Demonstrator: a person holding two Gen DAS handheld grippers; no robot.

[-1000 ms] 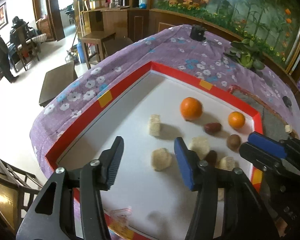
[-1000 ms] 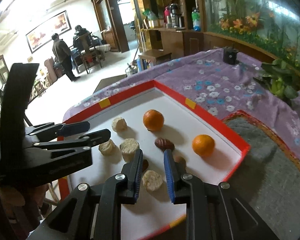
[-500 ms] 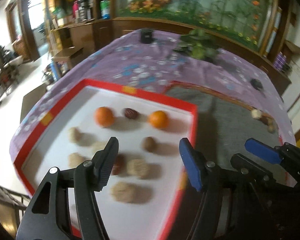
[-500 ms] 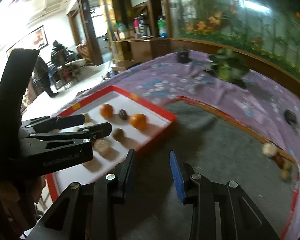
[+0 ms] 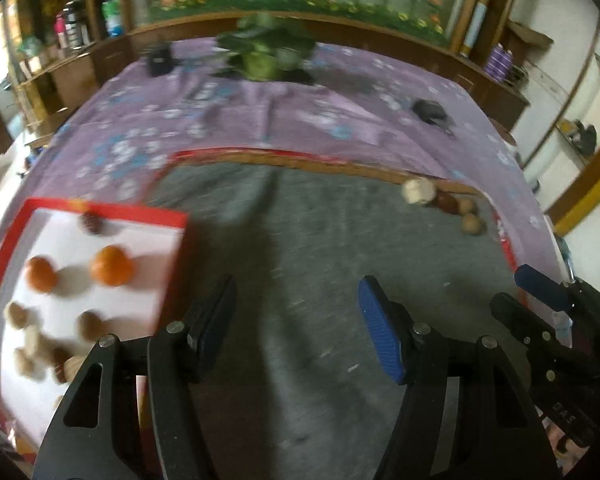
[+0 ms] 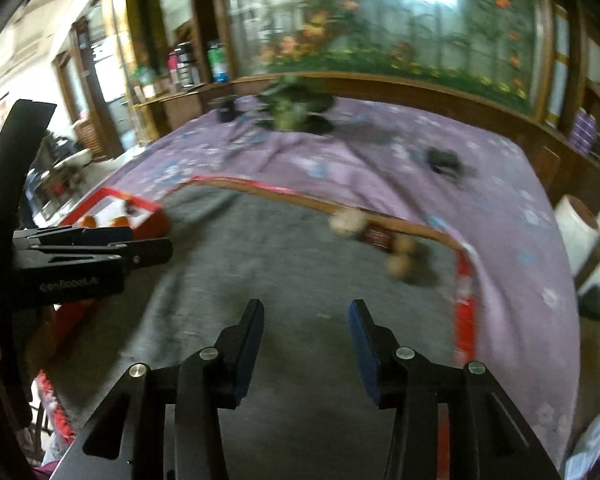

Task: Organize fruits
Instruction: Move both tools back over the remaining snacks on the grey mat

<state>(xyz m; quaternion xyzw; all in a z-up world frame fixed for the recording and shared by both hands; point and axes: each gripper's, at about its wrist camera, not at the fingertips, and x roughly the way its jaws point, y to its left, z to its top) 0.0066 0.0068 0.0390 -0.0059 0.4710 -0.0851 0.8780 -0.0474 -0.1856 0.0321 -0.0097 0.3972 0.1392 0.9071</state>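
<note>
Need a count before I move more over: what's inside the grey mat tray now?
In the grey mat tray, four pieces sit bunched in the far right corner: one pale chunk, one dark red fruit, two tan round ones. Blur may hide more; the near end is covered by both grippers.

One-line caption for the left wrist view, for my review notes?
Empty left tongs over the grey mat; white tray with oranges at left, a few fruits at the mat's far corner.

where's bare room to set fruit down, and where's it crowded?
Free: most of the grey mat, from the white tray's red rim across to the cluster of fruit in its far right corner. Crowded: the white tray and that corner.
</note>
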